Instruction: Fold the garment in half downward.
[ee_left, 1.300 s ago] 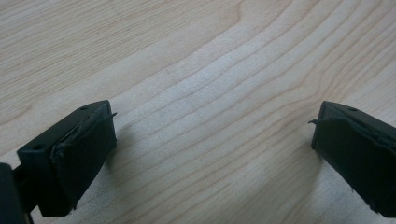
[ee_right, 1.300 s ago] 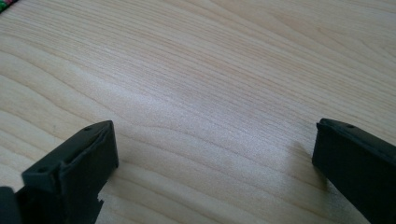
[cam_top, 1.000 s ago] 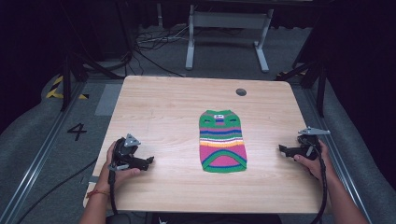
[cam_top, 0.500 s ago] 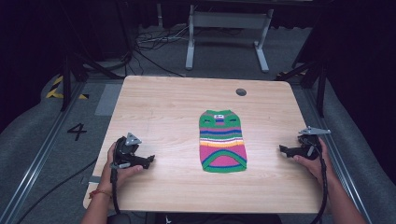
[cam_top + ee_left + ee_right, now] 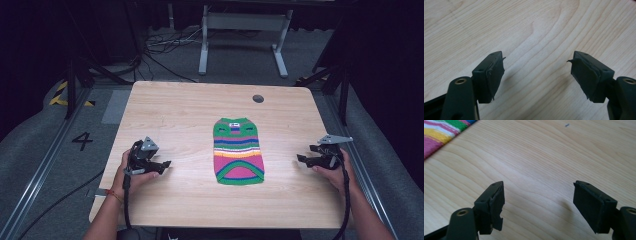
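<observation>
A striped knitted garment point(image 5: 239, 151) is laid flat on the wooden counter point(image 5: 190, 110), slightly right of centre, with its green collar pointing away from the person. The left hand-held gripper point(image 5: 162, 165) is held at the near left of the counter, well apart from the garment; its jaws are spread wide over bare wood, with nothing between them. The right hand-held gripper point(image 5: 301, 159) is held near the right edge, jaws likewise spread wide and empty. In the right gripper view, a corner of the garment point(image 5: 441, 132) is seen at upper left.
</observation>
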`<state>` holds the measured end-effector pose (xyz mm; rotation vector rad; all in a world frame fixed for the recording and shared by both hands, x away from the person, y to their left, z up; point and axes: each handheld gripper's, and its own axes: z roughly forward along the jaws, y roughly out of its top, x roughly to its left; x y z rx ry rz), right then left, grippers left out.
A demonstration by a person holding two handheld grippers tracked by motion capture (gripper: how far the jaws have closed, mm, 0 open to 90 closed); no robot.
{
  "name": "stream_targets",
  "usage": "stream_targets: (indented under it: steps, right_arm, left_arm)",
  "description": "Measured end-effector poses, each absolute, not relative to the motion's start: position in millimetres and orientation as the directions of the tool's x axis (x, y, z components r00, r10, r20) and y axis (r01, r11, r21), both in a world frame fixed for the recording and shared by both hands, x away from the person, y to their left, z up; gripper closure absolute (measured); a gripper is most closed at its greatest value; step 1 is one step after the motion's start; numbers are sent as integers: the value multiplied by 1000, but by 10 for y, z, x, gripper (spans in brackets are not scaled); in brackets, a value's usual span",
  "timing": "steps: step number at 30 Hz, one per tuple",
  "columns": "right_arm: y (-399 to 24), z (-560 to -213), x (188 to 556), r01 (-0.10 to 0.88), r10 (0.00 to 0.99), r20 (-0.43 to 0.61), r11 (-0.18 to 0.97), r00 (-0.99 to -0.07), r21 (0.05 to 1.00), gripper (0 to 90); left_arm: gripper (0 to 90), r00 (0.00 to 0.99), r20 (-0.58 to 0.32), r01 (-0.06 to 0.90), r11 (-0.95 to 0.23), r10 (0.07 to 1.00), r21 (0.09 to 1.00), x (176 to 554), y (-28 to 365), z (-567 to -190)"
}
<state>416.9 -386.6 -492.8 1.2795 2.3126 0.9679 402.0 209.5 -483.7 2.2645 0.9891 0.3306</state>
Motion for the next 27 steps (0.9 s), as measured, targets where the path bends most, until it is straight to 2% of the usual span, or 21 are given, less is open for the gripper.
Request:
stream_targets:
  steps: [7,10,15,18,27]
  right_arm:
    - [-3693,-4770,4257,570,813,28,383,-582,727,293]
    - [-3572,-4735,4306,547,792,13,410,-610,730,315]
    - [-3314,-4685,4387,517,758,6,439,-653,735,328]
    - [-3144,-4695,4433,502,727,0,474,-687,723,335]
    - [-2776,-4556,4825,463,695,-18,498,-719,733,405]
  left_arm:
    - [275,703,-27,530,-498,710,686,4194,1802,-4727]
    - [274,735,18,490,-550,678,676,4259,1582,-4709]
    - [274,761,5,463,-548,649,697,4350,1272,-4706]
    - [283,783,49,419,-585,620,694,4407,1111,-4675]
    - [304,772,34,429,-560,634,709,4835,889,-4562]
